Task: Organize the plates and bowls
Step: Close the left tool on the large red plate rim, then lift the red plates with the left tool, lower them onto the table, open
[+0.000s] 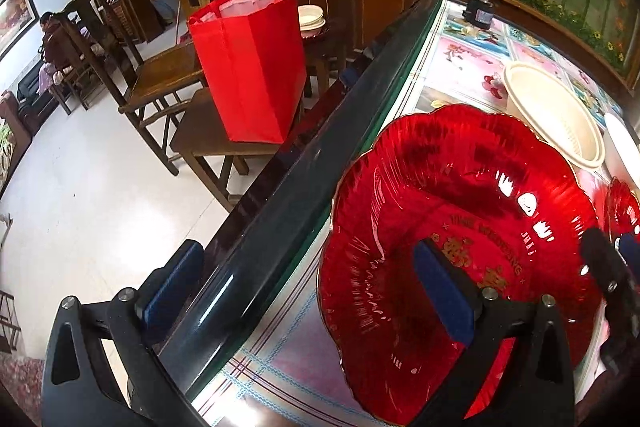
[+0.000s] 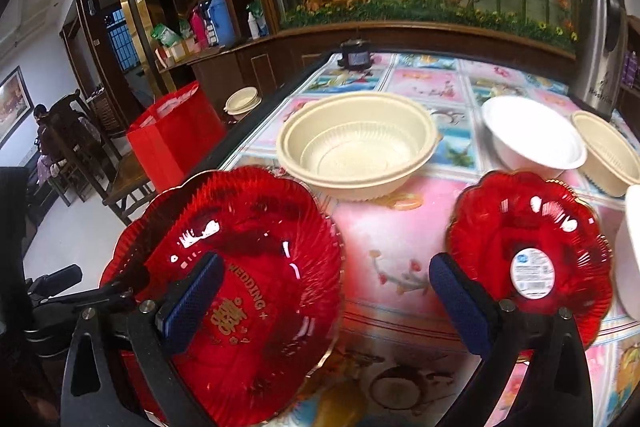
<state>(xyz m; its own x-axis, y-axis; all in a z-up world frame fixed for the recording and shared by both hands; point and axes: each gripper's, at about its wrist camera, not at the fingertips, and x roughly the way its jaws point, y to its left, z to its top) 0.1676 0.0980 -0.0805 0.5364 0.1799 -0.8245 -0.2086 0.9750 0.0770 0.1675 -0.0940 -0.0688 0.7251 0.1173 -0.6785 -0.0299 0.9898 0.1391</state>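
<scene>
Left wrist view: left tool [image 1: 308, 291] spread wide w/ one finger over large red scalloped plastic plate [image 1: 460, 247] at glass tabletop [image 1: 280, 207] edge; a nudge could tip it off. Right tool [image 2: 324, 301] spread too.

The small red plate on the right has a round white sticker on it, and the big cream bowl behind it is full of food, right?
Not quite. The small red plate does carry a white sticker, but the right wrist view shows the cream bowl empty.
</scene>
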